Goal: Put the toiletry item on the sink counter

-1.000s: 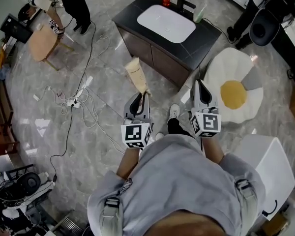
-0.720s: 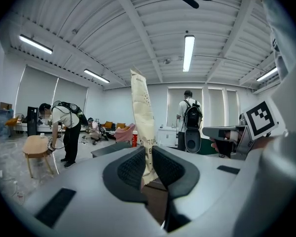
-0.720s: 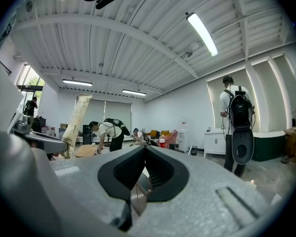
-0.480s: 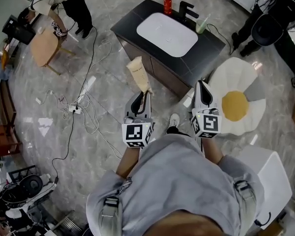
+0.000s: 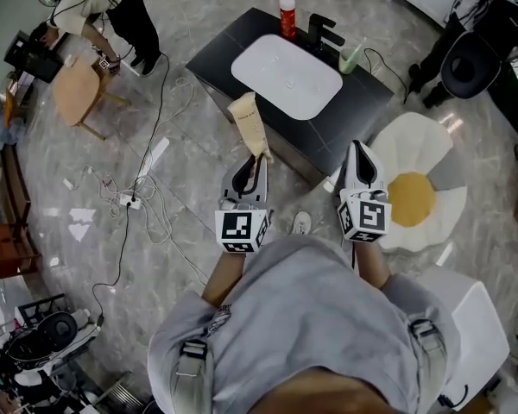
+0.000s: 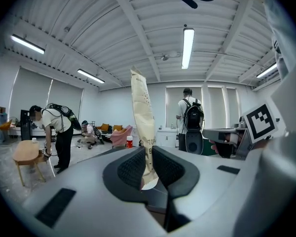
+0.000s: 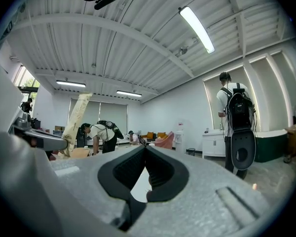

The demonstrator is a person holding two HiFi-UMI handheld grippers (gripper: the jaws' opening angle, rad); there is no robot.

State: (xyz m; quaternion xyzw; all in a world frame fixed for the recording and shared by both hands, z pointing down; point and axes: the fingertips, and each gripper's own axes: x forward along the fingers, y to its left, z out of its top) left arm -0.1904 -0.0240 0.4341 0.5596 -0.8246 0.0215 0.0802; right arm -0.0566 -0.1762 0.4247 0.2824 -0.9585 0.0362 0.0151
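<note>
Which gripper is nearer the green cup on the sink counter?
Right. The right gripper is short of the green cup, almost in line; the left gripper, holding the tube, sits farther left.

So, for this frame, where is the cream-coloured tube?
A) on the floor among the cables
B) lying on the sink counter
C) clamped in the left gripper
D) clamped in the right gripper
C: the left gripper has its jaws shut on the cream-coloured tube, which stands up above them and is not set on the sink counter; the right gripper is shut on nothing.
</note>
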